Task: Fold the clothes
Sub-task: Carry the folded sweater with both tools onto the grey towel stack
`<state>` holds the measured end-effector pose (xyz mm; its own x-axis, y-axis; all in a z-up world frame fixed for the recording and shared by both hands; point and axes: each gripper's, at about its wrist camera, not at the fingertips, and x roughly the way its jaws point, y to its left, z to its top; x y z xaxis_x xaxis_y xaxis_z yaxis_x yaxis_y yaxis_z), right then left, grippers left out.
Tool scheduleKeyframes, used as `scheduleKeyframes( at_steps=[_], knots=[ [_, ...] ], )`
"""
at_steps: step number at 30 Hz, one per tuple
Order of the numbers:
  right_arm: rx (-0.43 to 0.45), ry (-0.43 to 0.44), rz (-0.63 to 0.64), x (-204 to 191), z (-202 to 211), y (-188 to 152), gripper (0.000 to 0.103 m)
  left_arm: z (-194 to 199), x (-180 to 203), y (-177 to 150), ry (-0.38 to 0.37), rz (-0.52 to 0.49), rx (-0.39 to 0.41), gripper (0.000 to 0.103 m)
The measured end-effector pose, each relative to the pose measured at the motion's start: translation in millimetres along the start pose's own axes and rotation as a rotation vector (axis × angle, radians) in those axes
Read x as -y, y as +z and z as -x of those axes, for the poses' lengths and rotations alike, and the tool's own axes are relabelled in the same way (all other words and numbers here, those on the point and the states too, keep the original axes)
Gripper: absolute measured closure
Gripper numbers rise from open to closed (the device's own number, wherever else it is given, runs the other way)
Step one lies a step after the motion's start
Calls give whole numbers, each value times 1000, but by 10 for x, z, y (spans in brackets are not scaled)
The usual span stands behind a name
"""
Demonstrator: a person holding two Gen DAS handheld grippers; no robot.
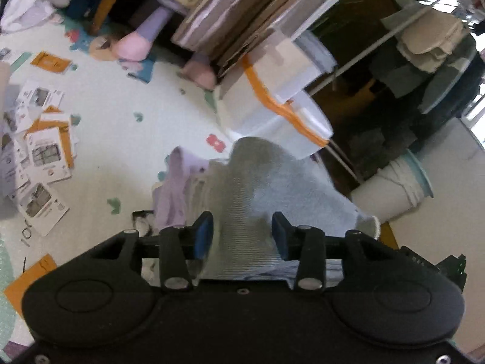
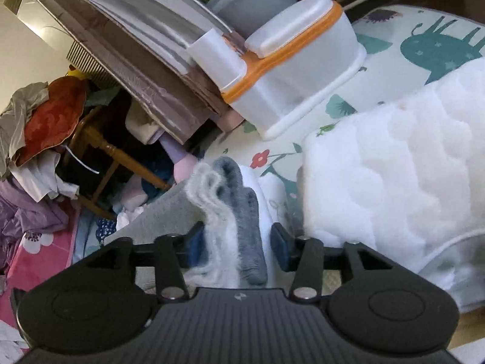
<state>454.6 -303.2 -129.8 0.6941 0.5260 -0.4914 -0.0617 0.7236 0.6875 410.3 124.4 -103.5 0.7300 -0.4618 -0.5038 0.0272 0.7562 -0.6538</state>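
Note:
In the left wrist view my left gripper (image 1: 242, 230) is shut on a pale blue-grey ribbed knit garment (image 1: 257, 188), which bunches up between the blue-padded fingers (image 1: 202, 236) and drapes forward and to the right. A lilac cloth (image 1: 174, 188) lies just behind it on the left. In the right wrist view my right gripper (image 2: 235, 239) is shut on the same kind of cloth: a white fluffy trim (image 2: 212, 200) and a grey-blue knit fold (image 2: 247, 212) stand up between the fingers. A flat grey panel of it (image 2: 163, 212) hangs to the left.
A white bin with orange band (image 1: 272, 103) (image 2: 297, 69) stands ahead beside stacked cardboard (image 1: 230, 15). Leaflets (image 1: 39, 151) litter the printed play mat (image 1: 121, 115). A white fluffy blanket (image 2: 409, 176) lies to the right. A wooden chair (image 2: 103, 151) and clothes pile (image 2: 45, 121) sit left.

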Motion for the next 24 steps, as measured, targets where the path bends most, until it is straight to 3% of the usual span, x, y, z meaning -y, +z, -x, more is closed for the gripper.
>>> scheduleKeyframes(
  at_steps=[2,4,7,11,14,16,19,24],
  knots=[
    [25,7,21,-99,90,-43,50,136,98,-16,-6,-52,31,41],
    [42,-14,105,-238,223,-42,50,283,179,-55,-16,-107,54,38],
    [89,-62,276,-483,452,-56,50,496,315,-168,27,-250,146,38],
    [222,-85,645,-890,727,-321,53,490,654,-418,38,-579,222,38],
    [175,-87,849,-1029,561,-660,62,219,850,-727,76,-868,182,51],
    [106,-121,922,-1021,339,-846,64,-98,828,-802,149,-893,84,56],
    [97,-167,918,-970,85,-866,64,-295,815,-740,185,-917,103,56],
    [77,-181,908,-1089,-276,-430,64,-662,880,-194,206,-734,27,56]
  ],
)
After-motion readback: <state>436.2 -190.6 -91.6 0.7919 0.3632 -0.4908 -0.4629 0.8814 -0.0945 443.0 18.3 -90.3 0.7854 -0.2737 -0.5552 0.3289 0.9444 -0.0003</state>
